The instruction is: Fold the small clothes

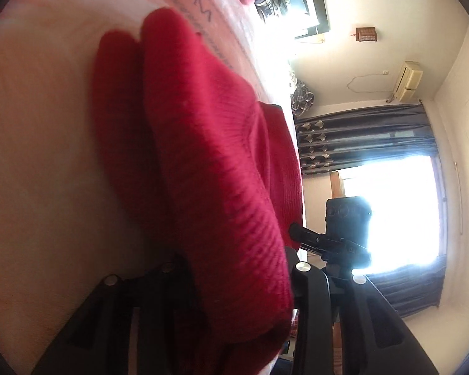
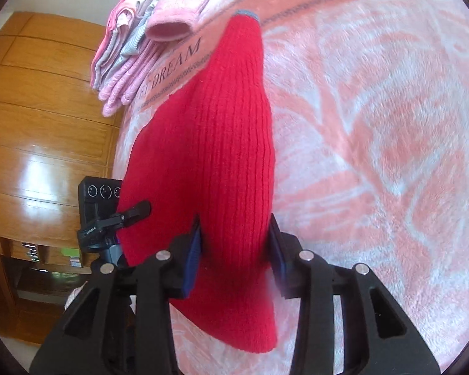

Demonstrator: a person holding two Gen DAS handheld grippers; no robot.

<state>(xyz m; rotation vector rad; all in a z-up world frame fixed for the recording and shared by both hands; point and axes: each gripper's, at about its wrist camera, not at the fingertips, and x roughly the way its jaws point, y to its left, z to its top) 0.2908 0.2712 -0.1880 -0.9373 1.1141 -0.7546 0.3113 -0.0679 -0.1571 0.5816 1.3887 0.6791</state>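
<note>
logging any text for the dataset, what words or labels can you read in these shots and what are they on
"DREAM", after a cut-off word ending in "T": salmon printed band of the pink plush blanket, beside the red ribbed knit garment.
"SW...", rest cut off: same band, top of the right wrist view.
"AM": the band in the left wrist view, partly hidden.
Small white label on the black tripod clamp: too small to read.

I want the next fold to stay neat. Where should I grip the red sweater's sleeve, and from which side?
Probably the grey-edged cuff of the sleeve, come at from the pink blanket side. The sleeve lies long and narrowing to that free end, and the right gripper already clamps the wide end.
</note>
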